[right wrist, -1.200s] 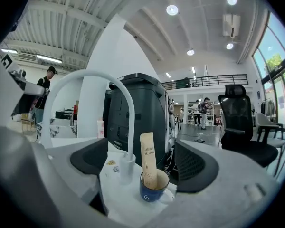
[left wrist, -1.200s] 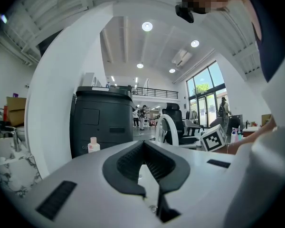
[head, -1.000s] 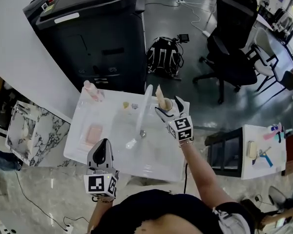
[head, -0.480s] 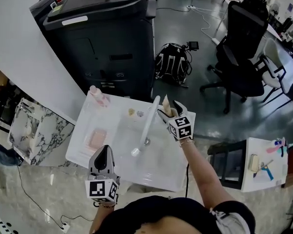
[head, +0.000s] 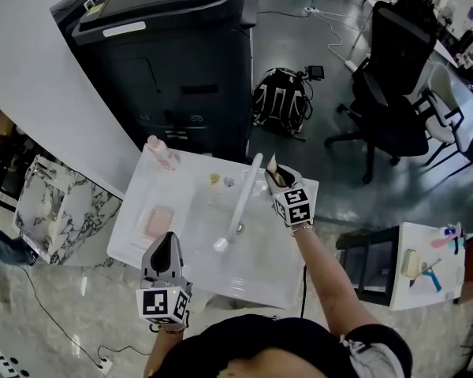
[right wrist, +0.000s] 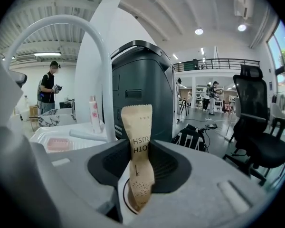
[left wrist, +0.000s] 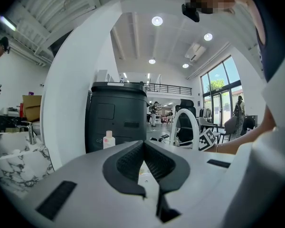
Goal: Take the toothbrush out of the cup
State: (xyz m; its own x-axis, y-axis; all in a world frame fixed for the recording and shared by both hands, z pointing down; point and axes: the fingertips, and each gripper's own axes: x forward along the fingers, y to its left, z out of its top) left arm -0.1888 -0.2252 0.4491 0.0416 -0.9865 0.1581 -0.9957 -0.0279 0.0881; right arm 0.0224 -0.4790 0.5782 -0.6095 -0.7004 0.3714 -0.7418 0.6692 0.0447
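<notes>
A beige paper-wrapped toothbrush (right wrist: 137, 146) stands upright in a cup (right wrist: 126, 199) at the sink's back right corner. My right gripper (right wrist: 137, 161) has its jaws closing round the packet, and the dark pads touch it on both sides just above the cup's rim. In the head view the toothbrush (head: 273, 165) pokes up past the right gripper (head: 277, 179), which hides the cup. My left gripper (head: 165, 247) hovers at the sink's near left edge, jaws together with nothing in them; its pads meet in the left gripper (left wrist: 143, 148) view.
A white arched faucet (head: 241, 199) rises just left of the right gripper. On the white sink top (head: 134, 246) lie a pink soap (head: 158, 220) and a small bottle (head: 162, 152). A black printer (head: 173, 61), a backpack (head: 284, 101) and an office chair (head: 394, 77) stand behind.
The right gripper has moved forward and down to the cup, and its wide jaws have closed in on the toothbrush packet. The left gripper has stayed put.
</notes>
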